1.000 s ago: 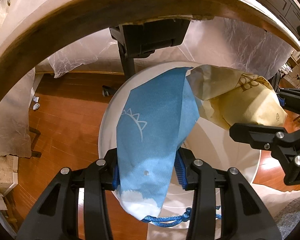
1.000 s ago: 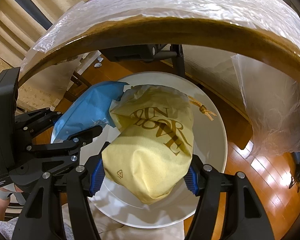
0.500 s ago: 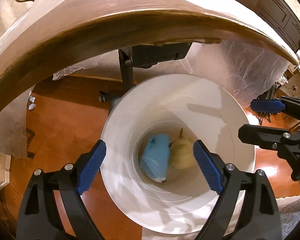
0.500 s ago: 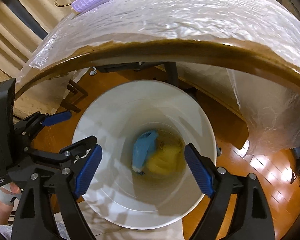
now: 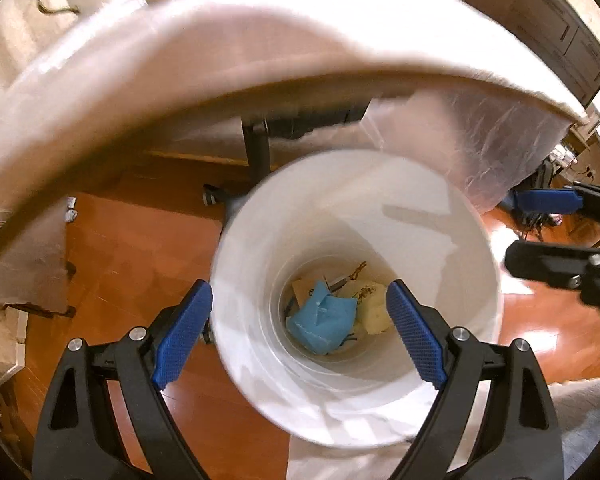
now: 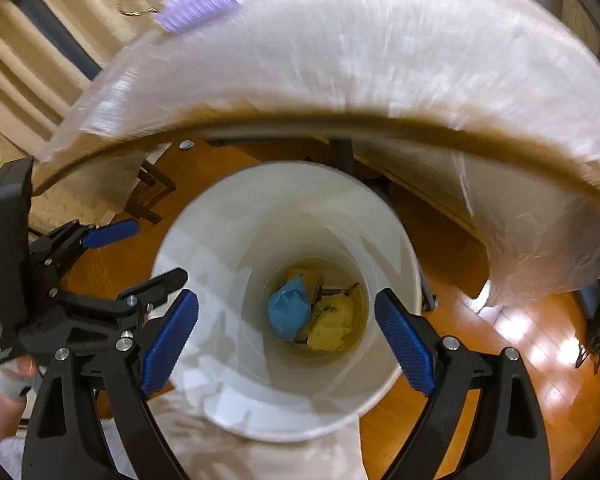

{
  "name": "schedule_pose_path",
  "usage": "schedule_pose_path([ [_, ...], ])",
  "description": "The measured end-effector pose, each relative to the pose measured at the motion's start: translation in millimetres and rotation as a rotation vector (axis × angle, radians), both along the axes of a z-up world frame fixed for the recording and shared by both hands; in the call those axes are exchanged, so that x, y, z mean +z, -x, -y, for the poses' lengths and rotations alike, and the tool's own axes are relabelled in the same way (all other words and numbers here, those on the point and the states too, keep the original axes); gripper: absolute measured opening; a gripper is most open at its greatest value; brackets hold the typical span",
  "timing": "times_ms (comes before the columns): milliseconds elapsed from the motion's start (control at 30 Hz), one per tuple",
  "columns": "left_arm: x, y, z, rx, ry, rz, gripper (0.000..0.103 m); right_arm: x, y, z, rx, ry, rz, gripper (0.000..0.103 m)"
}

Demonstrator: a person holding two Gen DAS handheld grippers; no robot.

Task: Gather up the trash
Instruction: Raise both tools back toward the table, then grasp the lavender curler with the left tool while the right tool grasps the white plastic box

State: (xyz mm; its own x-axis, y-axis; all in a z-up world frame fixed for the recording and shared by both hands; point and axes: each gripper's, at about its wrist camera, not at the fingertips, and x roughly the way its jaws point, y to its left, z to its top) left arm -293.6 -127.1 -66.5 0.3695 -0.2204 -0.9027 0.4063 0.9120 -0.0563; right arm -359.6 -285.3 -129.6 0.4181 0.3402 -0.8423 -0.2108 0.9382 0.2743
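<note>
A white bin (image 5: 440,240) stands on the wooden floor under the table edge. At its bottom lie a blue drawstring bag (image 5: 324,320) and a yellow paper bag (image 5: 374,312), side by side on other scraps. My left gripper (image 5: 296,286) hangs open above the bin mouth, holding nothing. In the right wrist view the same bin (image 6: 220,280) holds the blue bag (image 6: 290,312) and the yellow bag (image 6: 332,324). The jaws of my right gripper (image 6: 286,296) are opening, with nothing between them. Each gripper shows at the edge of the other's view.
The round wooden table, wrapped in clear plastic (image 6: 380,60), curves overhead. Its black leg (image 5: 256,152) stands just behind the bin. On the tabletop sit a purple ridged item (image 6: 198,8) and a cup with a gold handle (image 5: 56,0). A pale rug (image 5: 580,420) lies nearby.
A second ago each gripper gripped a bag over the bin. Both let go, and the blue and yellow bags dropped to the bottom. Both grippers rose and the tabletop came into view.
</note>
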Motion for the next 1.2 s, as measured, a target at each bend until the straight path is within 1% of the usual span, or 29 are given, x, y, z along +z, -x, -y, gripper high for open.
schedule_pose_path([
  [33, 17, 6, -4, -0.005, 0.030, 0.024, 0.090, 19, 8, 3, 0.014, -0.014, 0.046, 0.089],
  [100, 51, 20, -11, -0.024, 0.090, 0.099, 0.090, 55, 21, 7, 0.036, -0.028, 0.166, 0.090],
  [133, 74, 29, -15, -0.044, 0.147, 0.160, 0.090, 76, 28, 9, 0.040, -0.025, 0.260, 0.097],
  [167, 97, 36, -20, -0.053, 0.199, 0.232, 0.096, 91, 34, 9, 0.030, -0.016, 0.339, 0.099],
  [200, 111, 40, -23, -0.049, 0.220, 0.287, 0.102, 110, 40, 10, 0.013, -0.007, 0.456, 0.099],
  [233, 133, 46, -26, -0.028, 0.247, 0.395, 0.102, 127, 44, 12, -0.006, -0.019, 0.564, 0.099],
  [267, 144, 47, -28, -0.010, 0.254, 0.451, 0.102, 138, 45, 14, -0.029, -0.048, 0.645, 0.099],
  [300, 151, 46, -30, 0.009, 0.257, 0.483, 0.102, 145, 43, 17, -0.053, -0.076, 0.685, 0.099],
  [333, 158, 41, -33, 0.050, 0.255, 0.496, 0.102, 149, 38, 20, -0.082, -0.109, 0.704, 0.099],
  [367, 161, 32, -35, 0.099, 0.259, 0.486, 0.102, 151, 30, 23, -0.114, -0.141, 0.705, 0.099],
  [400, 162, 25, -37, 0.128, 0.270, 0.479, 0.102, 152, 18, 25, -0.136, -0.165, 0.674, 0.099],
  [433, 161, 12, -41, 0.164, 0.298, 0.464, 0.102, 153, 6, 24, -0.128, -0.174, 0.641, 0.099],
  [533, 156, -16, -52, 0.224, 0.337, 0.398, 0.102, 154, -19, 21, -0.096, -0.138, 0.615, 0.099],
  [600, 149, -33, -55, 0.251, 0.328, 0.354, 0.102, 154, -40, 18, -0.100, -0.086, 0.587, 0.099],
  [700, 133, -59, -50, 0.252, 0.298, 0.281, 0.102, 149, -77, 19, -0.111, -0.065, 0.508, 0.099],
  [767, 125, -70, -42, 0.245, 0.286, 0.256, 0.102, 142, -109, 14, -0.111, -0.030, 0.441, 0.099],
  [833, 121, -78, -32, 0.227, 0.279, 0.246, 0.102, 135, -136, 10, -0.113, -0.006, 0.396, 0.099],
  [867, 118, -83, -25, 0.215, 0.268, 0.240, 0.102, 129, -155, 7, -0.120, 0.004, 0.351, 0.099],
  [900, 117, -86, -21, 0.208, 0.260, 0.241, 0.102, 125, -166, 6, -0.118, 0.003, 0.318, 0.099],
  [967, 111, -95, -12, 0.206, 0.234, 0.239, 0.102, 115, -190, -1, -0.086, -0.032, 0.252, 0.099],
  [1033, 106, -102, -7, 0.206, 0.215, 0.236, 0.102, 101, -215, -11, -0.081, -0.014, 0.182, 0.099],
  [1200, 98, -116, -11, 0.220, 0.209, 0.212, 0.102, 81, -252, -30, -0.058, 0.037, 0.090, 0.099],
])
